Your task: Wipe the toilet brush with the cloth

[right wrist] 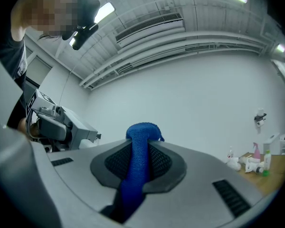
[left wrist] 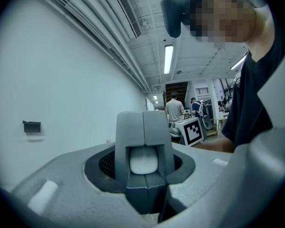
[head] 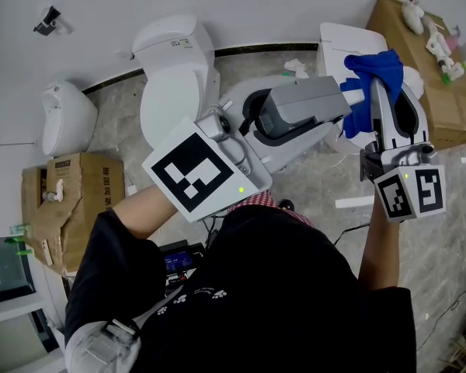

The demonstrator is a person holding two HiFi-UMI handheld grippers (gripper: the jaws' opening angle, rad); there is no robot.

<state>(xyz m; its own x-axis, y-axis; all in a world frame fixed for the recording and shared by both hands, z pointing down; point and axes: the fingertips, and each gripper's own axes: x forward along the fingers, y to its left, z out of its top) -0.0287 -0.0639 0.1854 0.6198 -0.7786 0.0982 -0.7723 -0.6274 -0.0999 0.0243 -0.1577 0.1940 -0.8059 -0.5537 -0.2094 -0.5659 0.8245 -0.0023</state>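
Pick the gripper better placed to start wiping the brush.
Right. The right gripper is shut on the blue cloth, at the tip of the toilet brush; the left gripper is clamped on that brush, steadying it.

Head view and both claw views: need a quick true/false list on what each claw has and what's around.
1. The right claw is shut on a blue cloth. True.
2. The left claw is empty. False: it is shut on the grey toilet brush.
3. The cloth lies on the floor. False: the right claw holds it up.
4. A white toilet stands against the wall. True.
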